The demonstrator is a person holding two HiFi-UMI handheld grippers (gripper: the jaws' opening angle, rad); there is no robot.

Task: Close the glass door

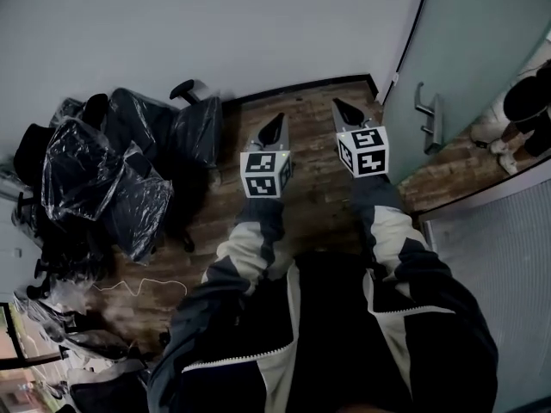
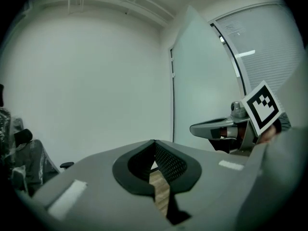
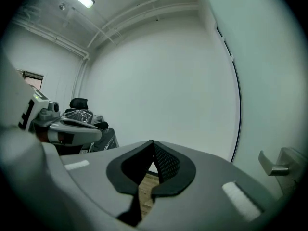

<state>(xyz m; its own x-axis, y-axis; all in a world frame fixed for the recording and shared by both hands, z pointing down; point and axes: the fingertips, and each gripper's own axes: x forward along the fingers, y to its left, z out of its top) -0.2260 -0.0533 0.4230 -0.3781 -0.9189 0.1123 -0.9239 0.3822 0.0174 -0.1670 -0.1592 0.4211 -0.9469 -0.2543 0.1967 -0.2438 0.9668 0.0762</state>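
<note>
The frosted glass door (image 1: 469, 54) stands swung open at the right of the head view, its metal handle (image 1: 430, 115) facing me. The same handle (image 3: 279, 163) shows at the right edge of the right gripper view, and the door (image 2: 199, 85) fills the right half of the left gripper view. My right gripper (image 1: 348, 110) is shut and empty, held left of the door and short of the handle. My left gripper (image 1: 274, 127) is beside it, tips together, with nothing between the jaws. Both point toward the white back wall (image 1: 215, 24).
Several office chairs wrapped in black plastic (image 1: 112, 166) are stacked at the left, also seen in the right gripper view (image 3: 84, 117). Wood flooring (image 1: 301, 188) lies under the grippers. Someone's legs and shoes (image 1: 516, 119) stand beyond the door at the far right.
</note>
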